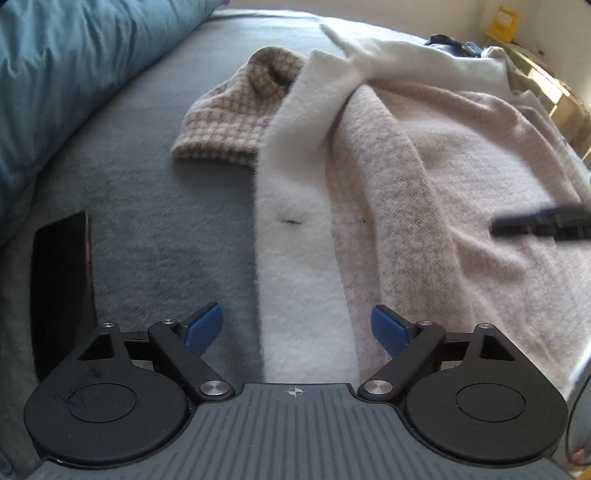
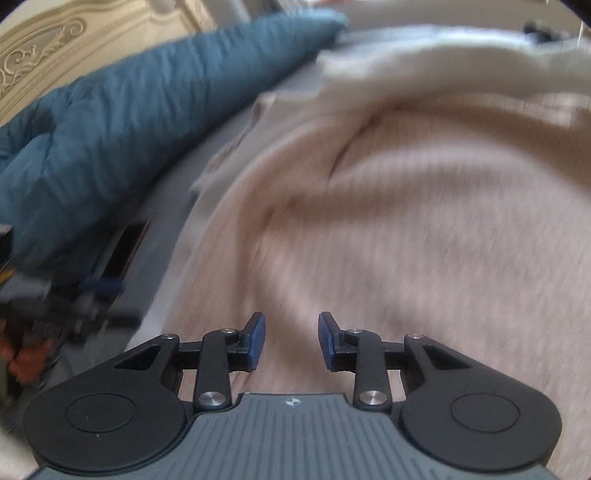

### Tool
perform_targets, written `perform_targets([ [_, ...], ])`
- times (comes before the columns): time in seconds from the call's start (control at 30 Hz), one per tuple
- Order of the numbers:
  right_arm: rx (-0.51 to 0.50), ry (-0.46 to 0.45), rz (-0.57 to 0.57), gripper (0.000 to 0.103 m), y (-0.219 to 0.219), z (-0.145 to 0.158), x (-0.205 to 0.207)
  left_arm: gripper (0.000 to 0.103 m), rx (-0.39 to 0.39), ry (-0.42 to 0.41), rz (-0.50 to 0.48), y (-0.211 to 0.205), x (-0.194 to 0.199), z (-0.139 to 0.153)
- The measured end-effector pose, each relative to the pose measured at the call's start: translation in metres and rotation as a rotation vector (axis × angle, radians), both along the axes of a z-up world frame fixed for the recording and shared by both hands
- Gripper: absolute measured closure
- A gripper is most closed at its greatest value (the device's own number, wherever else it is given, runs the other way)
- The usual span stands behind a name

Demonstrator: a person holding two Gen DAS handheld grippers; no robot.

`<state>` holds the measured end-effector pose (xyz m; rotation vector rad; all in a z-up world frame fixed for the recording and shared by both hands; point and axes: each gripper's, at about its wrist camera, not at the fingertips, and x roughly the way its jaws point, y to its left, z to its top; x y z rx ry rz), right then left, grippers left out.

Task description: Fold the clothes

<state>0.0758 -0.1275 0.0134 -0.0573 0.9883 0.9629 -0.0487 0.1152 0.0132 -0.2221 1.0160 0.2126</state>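
While the fuzzy beige-and-cream checked coat sprawls over the grey plush bedspread, filling twelve to three o'clock in the left view, the left gripper hangs wide open and empty above its white woolly front band. A slim black phone lies at nine. Over blurred beige knit, the right gripper is partly open, holding nothing; a puffy teal duvet lies at ten.

I see a grey bedspread filling the middle of my left view, with a teal duvet bunched at upper left. In the right view's upper left corner stands a cream carved headboard. Pale wall runs along the top, softly lit.
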Motion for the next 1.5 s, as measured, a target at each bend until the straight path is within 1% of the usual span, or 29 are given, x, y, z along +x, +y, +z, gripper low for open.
perform_targets([
  [0.03,-0.006,-0.011,-0.007,0.07,0.005,-0.004,0.007,0.017,0.015,0.001,-0.005,-0.001,0.002,-0.003],
  [0.17,-0.133,0.116,0.049,0.07,0.032,-0.045,0.033,0.022,0.03,0.021,-0.023,0.001,0.004,-0.01],
  [0.2,-0.159,0.135,0.08,0.07,0.036,-0.052,0.037,0.023,0.026,0.023,-0.022,0.002,0.002,-0.01],
  [0.23,-0.188,0.137,0.164,0.07,0.036,-0.049,0.033,0.023,0.022,0.025,-0.02,0.003,0.0,-0.01],
  [0.3,-0.303,0.201,0.374,0.065,0.039,-0.038,0.028,0.024,0.006,0.03,-0.017,0.006,-0.002,-0.013],
  [0.33,-0.348,0.236,0.407,0.065,0.04,-0.032,0.031,0.026,-0.001,0.034,-0.013,0.007,-0.003,-0.015],
  [0.37,-0.391,0.23,0.415,0.065,0.043,-0.027,0.035,0.027,-0.007,0.039,-0.005,0.007,-0.002,-0.019],
  [0.4,-0.42,0.187,0.41,0.065,0.048,-0.019,0.041,0.029,-0.016,0.046,0.005,0.008,-0.001,-0.022],
  [0.43,-0.412,0.113,0.383,0.065,0.054,-0.009,0.051,0.032,-0.029,0.052,0.014,0.009,0.001,-0.025],
  [0.5,-0.332,-0.027,0.264,0.065,0.067,0.007,0.079,0.032,-0.044,0.056,0.024,0.009,0.003,-0.029],
  [0.57,-0.268,-0.153,0.131,0.065,0.083,0.008,0.108,0.033,-0.032,0.053,0.015,0.006,0.005,-0.031],
  [0.63,-0.262,-0.192,-0.004,0.065,0.098,-0.009,0.135,0.035,-0.013,0.047,0.005,0.004,0.005,-0.032],
  [0.7,-0.302,-0.125,-0.074,0.065,0.099,-0.039,0.142,0.035,-0.009,0.038,0.004,0.004,0.003,-0.031],
  [0.73,-0.281,-0.157,-0.075,0.063,0.092,-0.042,0.13,0.036,-0.013,0.031,0.01,0.006,0.001,-0.031],
  [0.77,-0.287,-0.196,-0.033,0.062,0.085,-0.041,0.114,0.036,-0.022,0.028,0.017,0.007,-0.001,-0.031],
  [0.8,-0.316,-0.219,0.019,0.06,0.076,-0.04,0.096,0.036,-0.028,0.026,0.023,0.009,-0.002,-0.031],
  [0.87,-0.347,-0.223,0.069,0.057,0.05,-0.039,0.065,0.036,-0.032,0.024,0.03,0.012,-0.002,-0.033],
  [0.93,-0.358,-0.176,0.062,0.056,0.02,-0.037,0.041,0.036,-0.037,0.03,0.029,0.015,0.0,-0.036],
  [0.97,-0.365,-0.146,0.06,0.053,0.007,-0.036,0.031,0.036,-0.043,0.031,0.028,0.017,0.001,-0.037],
  [1.0,-0.386,-0.103,0.066,0.045,0.0,-0.035,0.023,0.035,-0.047,0.032,0.027,0.018,0.001,-0.038],
  [1.03,-0.398,-0.068,0.068,0.044,-0.004,-0.035,0.015,0.035,-0.049,0.033,0.024,0.018,0.002,-0.039],
  [1.13,-0.382,-0.1,0.048,0.047,-0.008,-0.021,0.001,0.033,-0.048,0.033,0.019,0.017,0.002,-0.041],
  [1.17,-0.355,-0.108,0.035,0.047,-0.007,-0.016,-0.001,0.032,-0.045,0.033,0.018,0.016,0.002,-0.041],
  [1.23,-0.221,-0.1,0.008,0.047,-0.011,-0.01,-0.004,0.031,-0.034,0.031,0.014,0.013,0.001,-0.041],
  [1.27,-0.185,-0.111,0.007,0.047,-0.011,-0.011,-0.008,0.031,-0.028,0.03,0.011,0.011,0.0,-0.041],
  [1.3,-0.179,-0.119,0.014,0.047,-0.009,-0.017,-0.014,0.032,-0.023,0.029,0.01,0.011,-0.001,-0.041],
  [1.37,-0.225,-0.07,0.043,0.048,-0.009,-0.037,-0.028,0.033,-0.018,0.027,0.012,0.011,-0.006,-0.037],
  [1.47,-0.236,-0.086,0.105,0.047,-0.031,-0.045,-0.067,0.033,-0.013,0.024,0.016,0.012,-0.012,-0.033],
  [1.5,-0.234,-0.075,0.115,0.047,-0.038,-0.042,-0.074,0.034,-0.015,0.024,0.018,0.013,-0.013,-0.032],
])
